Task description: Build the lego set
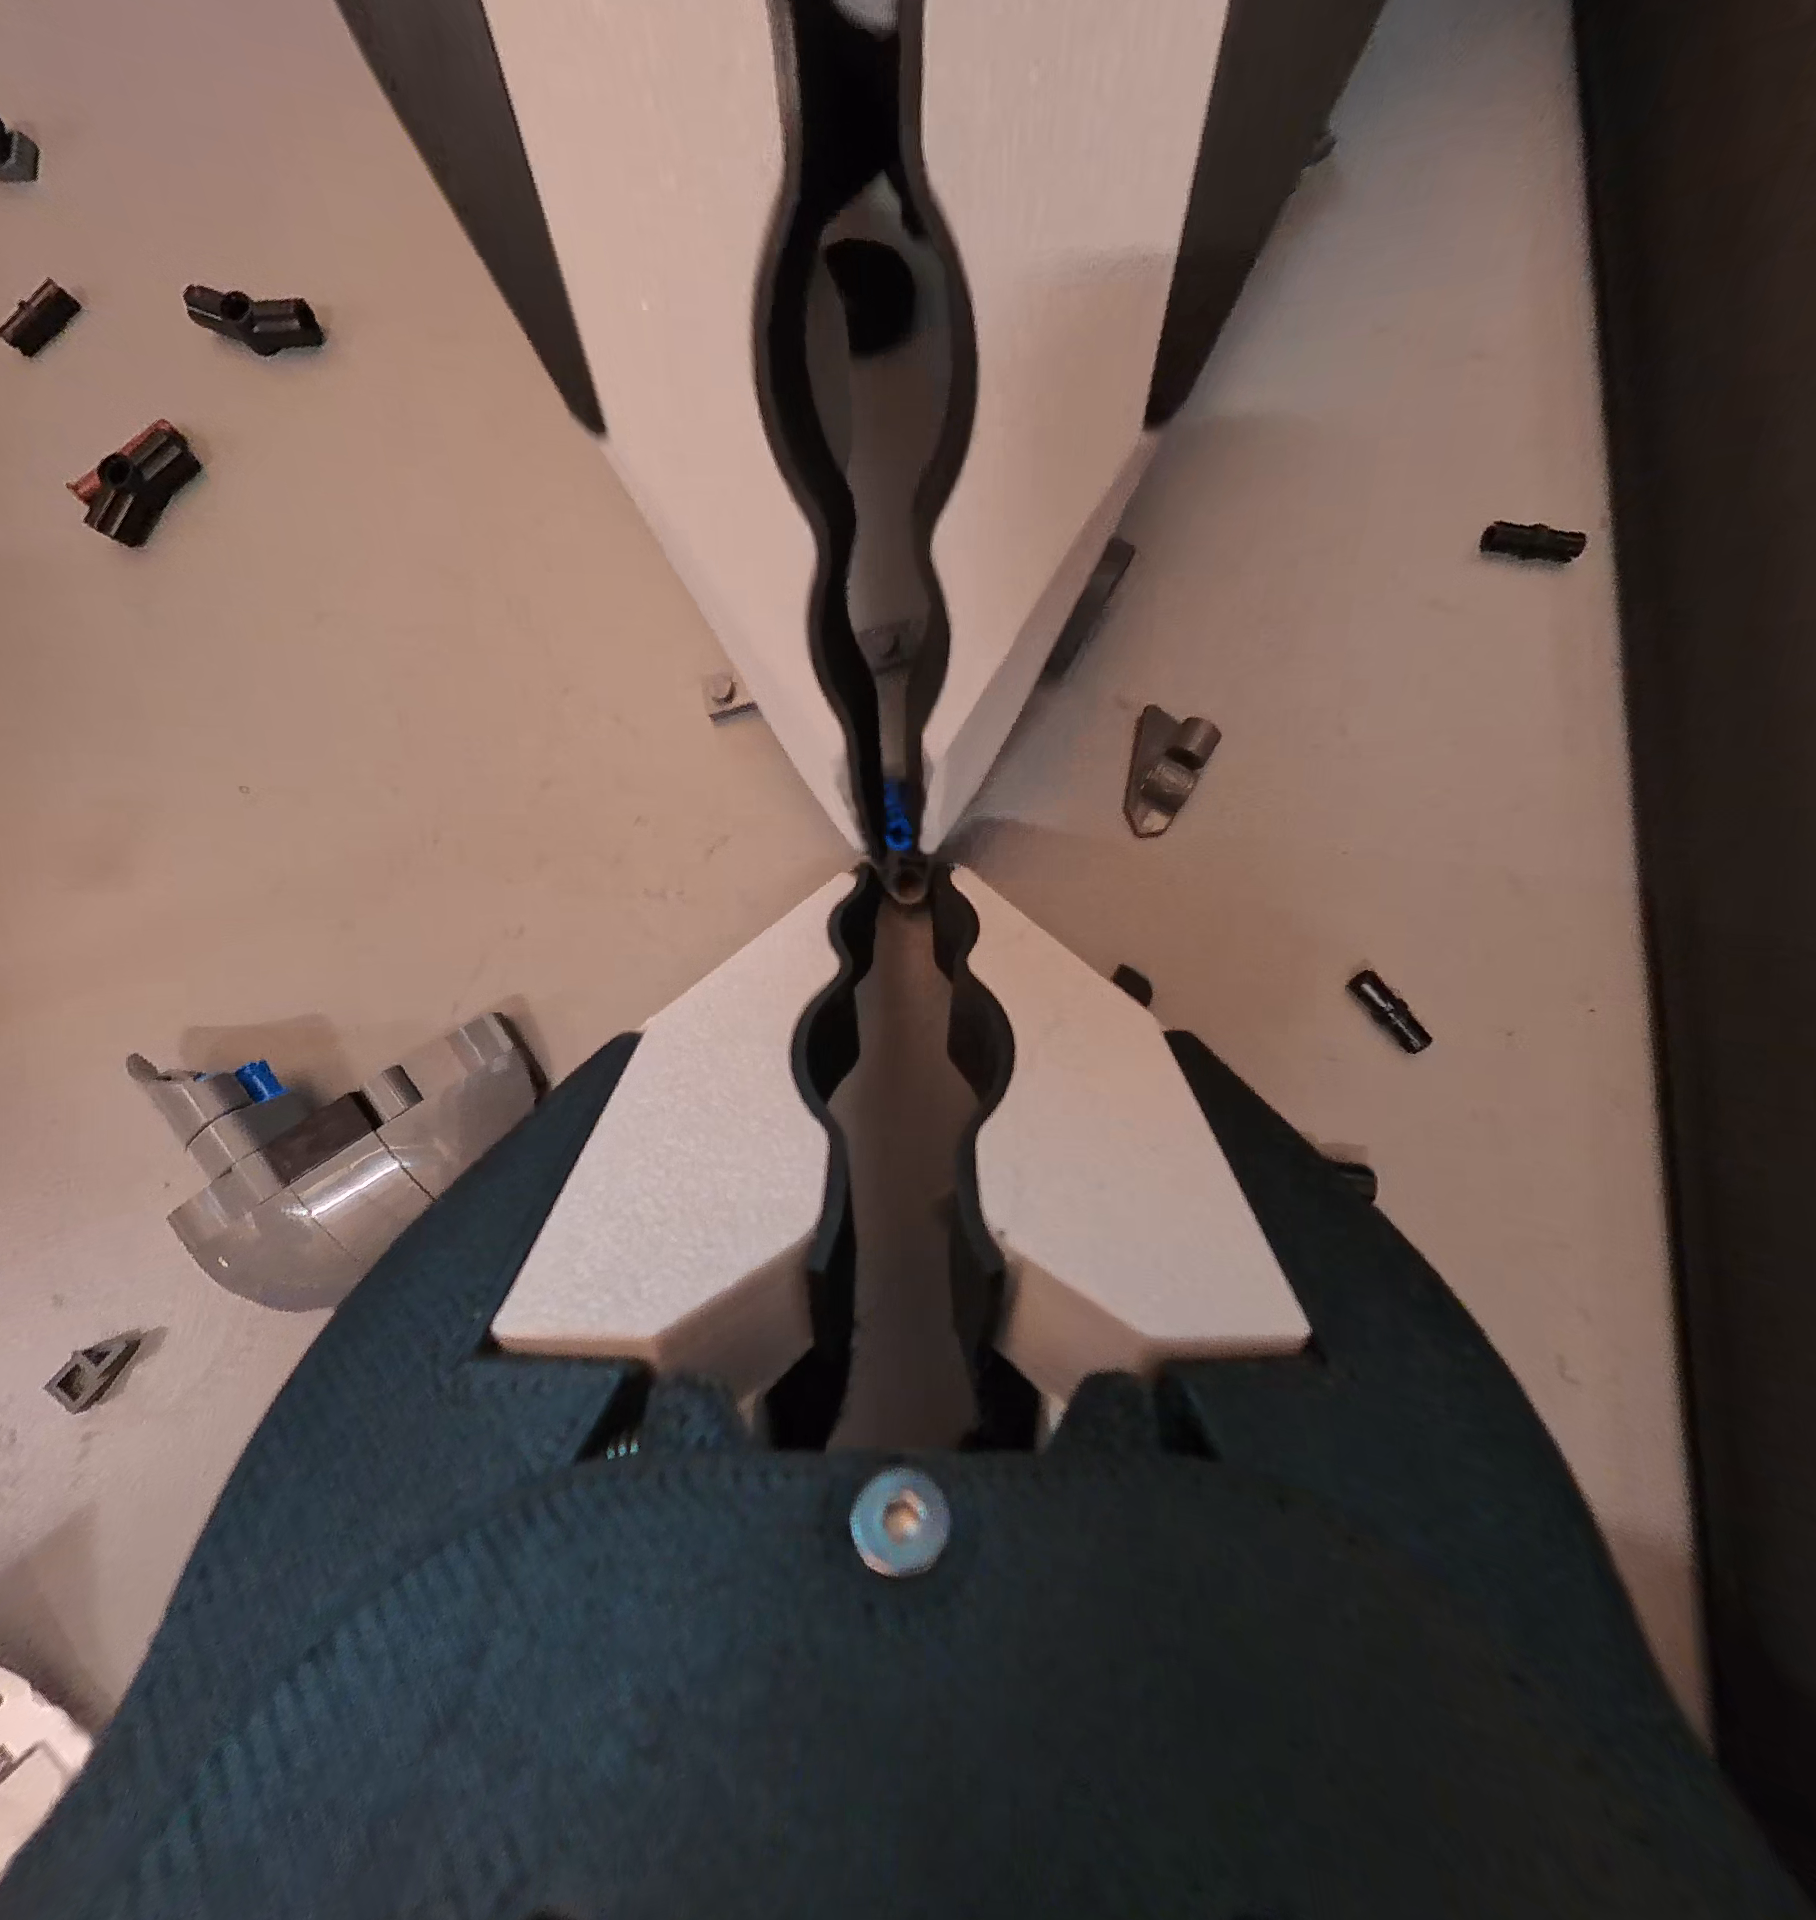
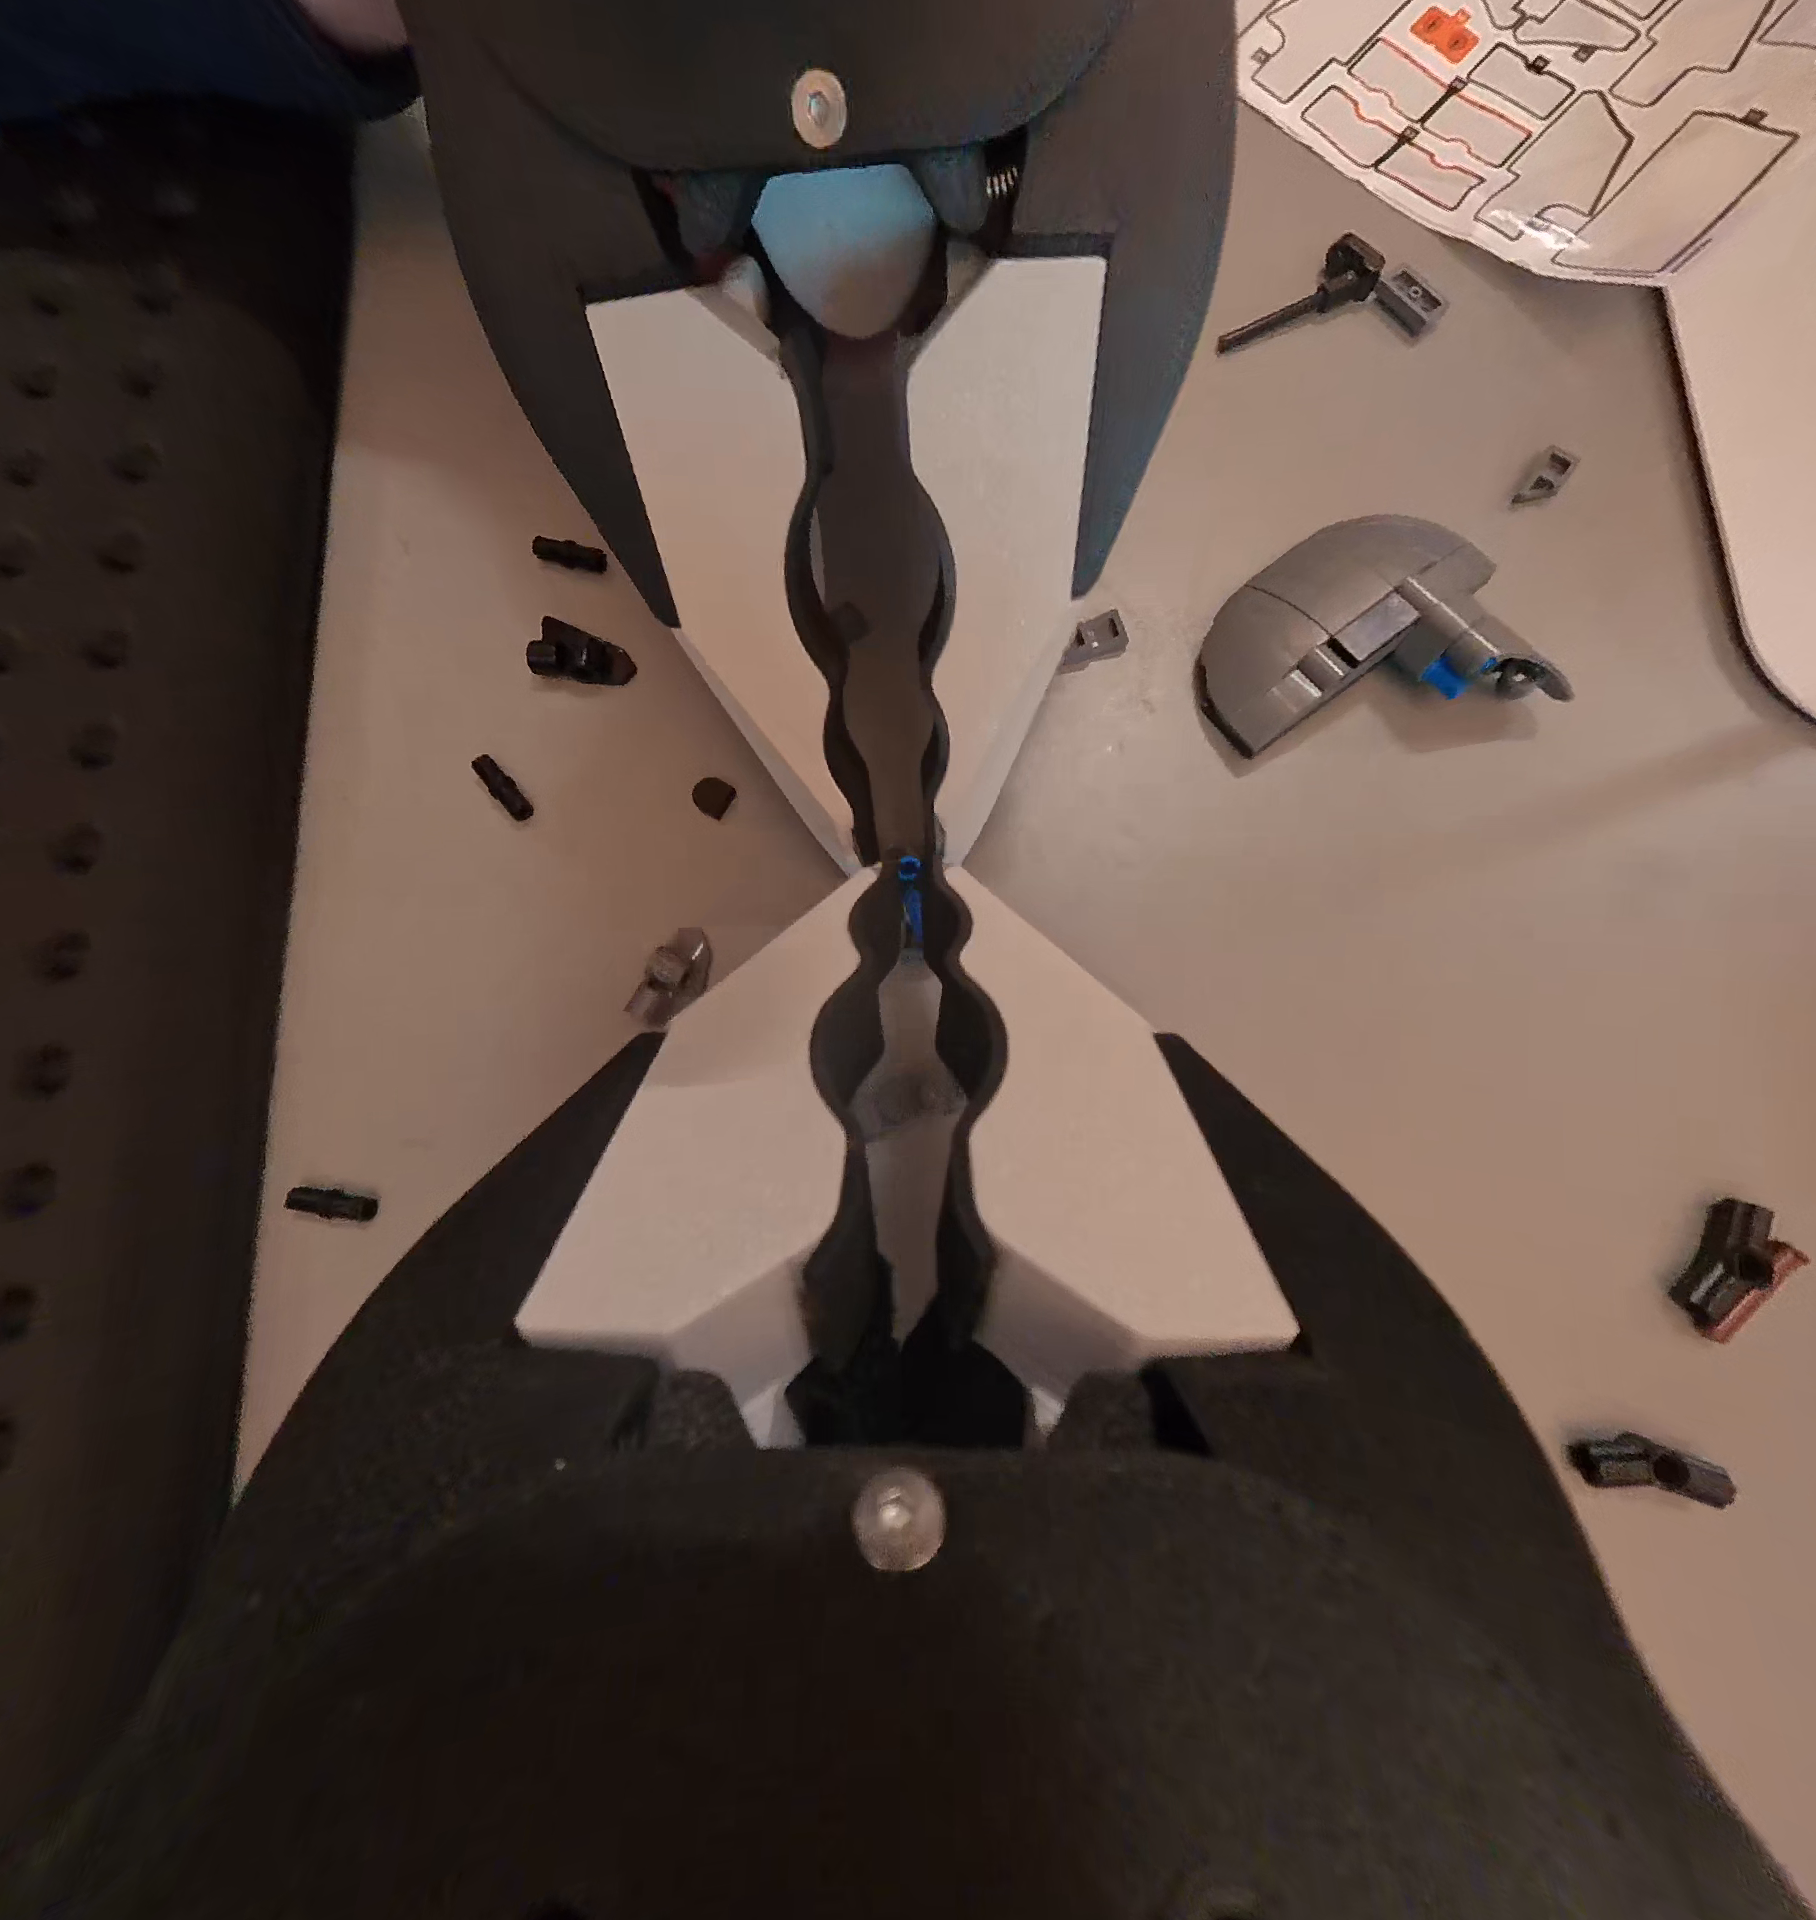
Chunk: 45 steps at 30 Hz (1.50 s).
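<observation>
My two grippers meet tip to tip above the beige table (image 1: pixel 364 779). My left gripper (image 1: pixel 905 883) is shut on a small dark grey piece with a round hole (image 1: pixel 905 883). My right gripper (image 2: pixel 911 896) is shut on a small blue pin (image 2: pixel 911 896). In the left wrist view the right gripper (image 1: pixel 899 821) comes in from the top with the blue pin (image 1: pixel 898 812) just above the dark piece. In the right wrist view the left gripper (image 2: pixel 899 844) comes in from the top. A part-built grey curved assembly (image 1: pixel 343 1174) with a blue pin lies on the table and also shows in the right wrist view (image 2: pixel 1340 634).
Several loose black connectors (image 1: pixel 255 317) and pins (image 1: pixel 1390 1010) and small grey pieces (image 1: pixel 1169 769) lie scattered on the table. A dark studded plate (image 2: pixel 104 831) runs along one side. A sheet with outlined shapes (image 2: pixel 1558 125) and a white curved object (image 2: pixel 1777 468) lie at the far right. The tips of both grippers are at nearly the same place. The dark studded plate (image 2: pixel 104 831) is about 15 cm from both grippers' fingertips.
</observation>
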Available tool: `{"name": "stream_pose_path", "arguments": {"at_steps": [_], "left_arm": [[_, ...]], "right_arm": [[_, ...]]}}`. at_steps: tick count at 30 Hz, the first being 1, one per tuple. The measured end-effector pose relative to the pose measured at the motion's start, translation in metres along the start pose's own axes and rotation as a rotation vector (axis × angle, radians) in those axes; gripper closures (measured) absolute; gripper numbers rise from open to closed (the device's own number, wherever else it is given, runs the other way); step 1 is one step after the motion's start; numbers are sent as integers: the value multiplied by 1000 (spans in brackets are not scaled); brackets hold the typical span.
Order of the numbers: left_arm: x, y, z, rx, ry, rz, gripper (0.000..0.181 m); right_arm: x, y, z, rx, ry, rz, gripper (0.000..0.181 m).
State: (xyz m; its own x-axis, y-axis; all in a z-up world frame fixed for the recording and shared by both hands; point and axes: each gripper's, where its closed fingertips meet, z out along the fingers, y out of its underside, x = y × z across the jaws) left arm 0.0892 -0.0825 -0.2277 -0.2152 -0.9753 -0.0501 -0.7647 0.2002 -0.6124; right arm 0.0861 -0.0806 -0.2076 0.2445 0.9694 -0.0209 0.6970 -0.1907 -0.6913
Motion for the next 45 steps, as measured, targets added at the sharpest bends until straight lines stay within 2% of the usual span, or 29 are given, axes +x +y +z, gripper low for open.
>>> {"name": "stream_pose_path", "arguments": {"at_steps": [1, 2, 3, 14, 16, 20, 25, 32, 34, 38, 45], "left_arm": [[0, -1, 1, 2, -9, 7, 181], [0, -1, 1, -5, -11, 19, 181], [0, -1, 1, -3, -11, 19, 181], [0, -4, 2, 6, -1, -3, 181], [-2, -6, 2, 3, -7, -11, 174], [-6, -21, -2, 67, -47, -13, 167], [-13, -36, -10, 162, -65, -60, 169], [-23, -66, -32, 382, -72, -152, 166], [-27, -72, -36, 422, -83, -173, 170], [-26, -80, -42, 507, -25, -228, 179], [-26, -78, -41, 489, -33, -214, 180]], "right_arm": [[-1, 7, 4, -40, -7, -4, 178], [-3, 13, 8, -70, -9, -8, 175], [-2, 11, 8, -50, -4, -4, 179], [8, 11, -1, 16, 0, 61, 180], [9, 7, -5, 51, -7, 82, 180], [11, -7, -19, 149, -15, 125, 179], [14, -18, -31, 255, -50, 186, 179], [21, -43, -57, 485, -97, 271, 179], [21, -49, -63, 533, -109, 283, 180], [22, -55, -70, 595, -118, 287, 180], [23, -53, -74, 570, -69, 233, 179]]}}
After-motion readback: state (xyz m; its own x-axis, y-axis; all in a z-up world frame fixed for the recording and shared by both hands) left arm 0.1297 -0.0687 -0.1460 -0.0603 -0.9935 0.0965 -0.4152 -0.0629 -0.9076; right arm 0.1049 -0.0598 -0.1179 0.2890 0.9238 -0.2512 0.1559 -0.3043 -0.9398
